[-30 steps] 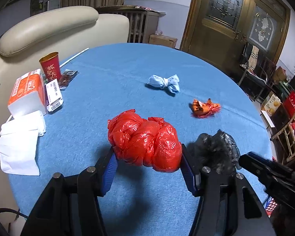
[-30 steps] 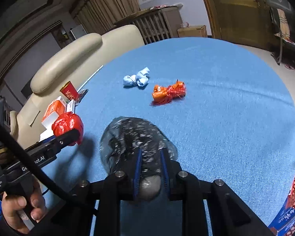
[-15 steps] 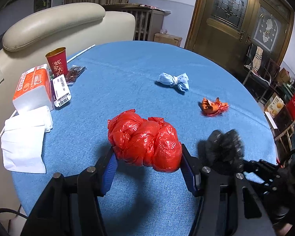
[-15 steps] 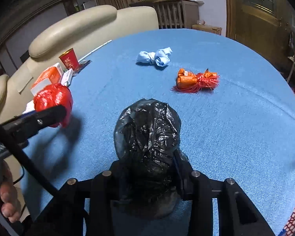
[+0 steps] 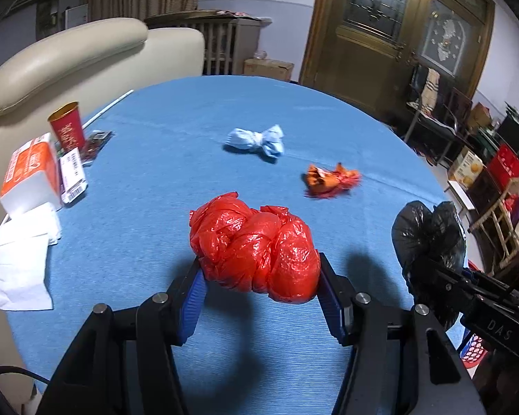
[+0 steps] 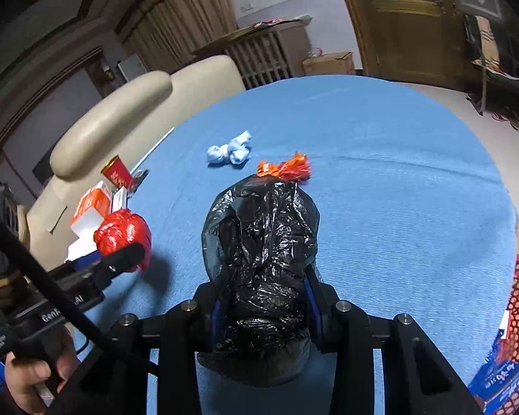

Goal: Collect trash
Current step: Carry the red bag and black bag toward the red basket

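While both tools hung above the blue table, I logged: left gripper clamped on red bag; right gripper squeezed tight on black bag.

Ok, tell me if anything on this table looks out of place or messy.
Two wads lie loose mid-table on the blue tablecloth: a knotted light-blue bag and a crumpled orange wrapper. The left gripper holds a red bag bundle, the right gripper a black bag. Nothing is spilled or broken.
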`<state>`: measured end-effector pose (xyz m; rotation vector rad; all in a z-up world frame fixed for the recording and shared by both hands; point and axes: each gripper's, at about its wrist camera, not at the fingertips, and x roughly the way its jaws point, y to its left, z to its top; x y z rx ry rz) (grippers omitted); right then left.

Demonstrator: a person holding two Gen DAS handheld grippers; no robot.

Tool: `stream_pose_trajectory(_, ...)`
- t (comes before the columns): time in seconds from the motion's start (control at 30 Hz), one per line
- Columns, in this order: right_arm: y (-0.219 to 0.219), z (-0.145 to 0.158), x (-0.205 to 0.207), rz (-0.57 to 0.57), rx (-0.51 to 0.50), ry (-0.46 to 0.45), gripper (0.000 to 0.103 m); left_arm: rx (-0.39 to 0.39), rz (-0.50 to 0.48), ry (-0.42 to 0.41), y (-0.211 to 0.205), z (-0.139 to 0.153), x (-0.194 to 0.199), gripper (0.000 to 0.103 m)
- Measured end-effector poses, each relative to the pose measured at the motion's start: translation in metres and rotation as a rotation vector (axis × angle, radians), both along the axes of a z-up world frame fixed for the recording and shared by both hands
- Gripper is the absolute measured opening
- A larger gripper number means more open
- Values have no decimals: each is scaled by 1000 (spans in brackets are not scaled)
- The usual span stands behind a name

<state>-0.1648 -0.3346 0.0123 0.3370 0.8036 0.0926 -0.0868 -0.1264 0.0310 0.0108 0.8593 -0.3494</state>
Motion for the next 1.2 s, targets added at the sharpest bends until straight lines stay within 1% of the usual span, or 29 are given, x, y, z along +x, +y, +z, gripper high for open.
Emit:
stream_pose_trajectory(0.37,-24,4,-16,-57,13,-14,41,24,-64,-5,-34,1,-9,61)
stream_pose_trajectory(0.77,-45,8,-26,-118,25,-27,41,19,-122,-24,-63,11,-15,61)
stream_pose_trajectory(1.2,-82,17,-54,-214,32,-48,41,17,-208,-38,-106,19,-28,61)
